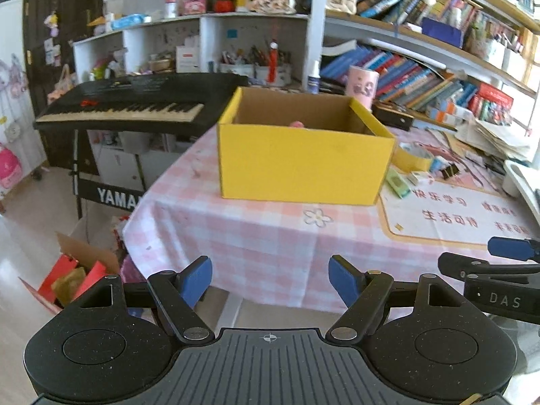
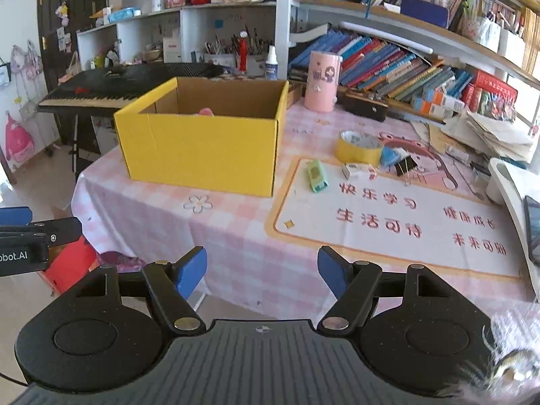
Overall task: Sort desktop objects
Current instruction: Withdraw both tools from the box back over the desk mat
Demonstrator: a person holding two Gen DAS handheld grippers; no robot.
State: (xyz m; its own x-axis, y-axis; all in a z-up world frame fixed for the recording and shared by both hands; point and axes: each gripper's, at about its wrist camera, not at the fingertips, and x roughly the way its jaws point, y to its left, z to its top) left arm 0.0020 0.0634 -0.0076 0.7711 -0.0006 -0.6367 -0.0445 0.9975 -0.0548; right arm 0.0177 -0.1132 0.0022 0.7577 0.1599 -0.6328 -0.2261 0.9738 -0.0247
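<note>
A big yellow box (image 2: pixel 202 145) is sitting on the table (image 2: pixel 236 236), which is wearing a pink checked cloth, and its top is standing open. In the right wrist view the box is showing at about eleven o'clock, and something small and pink (image 2: pixel 206 111) is peeking up inside it (too little of it is showing to tell what it is). The right gripper (image 2: pixel 262 271) is hanging over the near edge of the table with its blue fingers (image 2: pixel 190 271) spread apart – nothing is sitting between them. The left gripper (image 1: pixel 270 281) is doing the same thing, its fingers (image 1: pixel 195 280) wide apart and holding nothing, and in its own view the box (image 1: pixel 303 162) is waiting straight ahead at twelve o'clock. The small things are lying on a mat with red writing (image 2: pixel 388 219), at about one o'clock in the right wrist view. A roll of yellow tape (image 2: pixel 359 150) is lying there, and a little green thing (image 2: pixel 317 175) is lying close to the box – just beside it a small white box (image 2: pixel 357 170) is resting. A black clip (image 2: pixel 406 165) is sitting next to the tape. A tall pink cup (image 2: pixel 322 81) is standing behind them, near the far corner of the box. A black keyboard (image 2: pixel 118 87) is standing past the table at ten o'clock, and rows of books (image 2: pixel 388 67) are leaning on the shelves at one o'clock.
</note>
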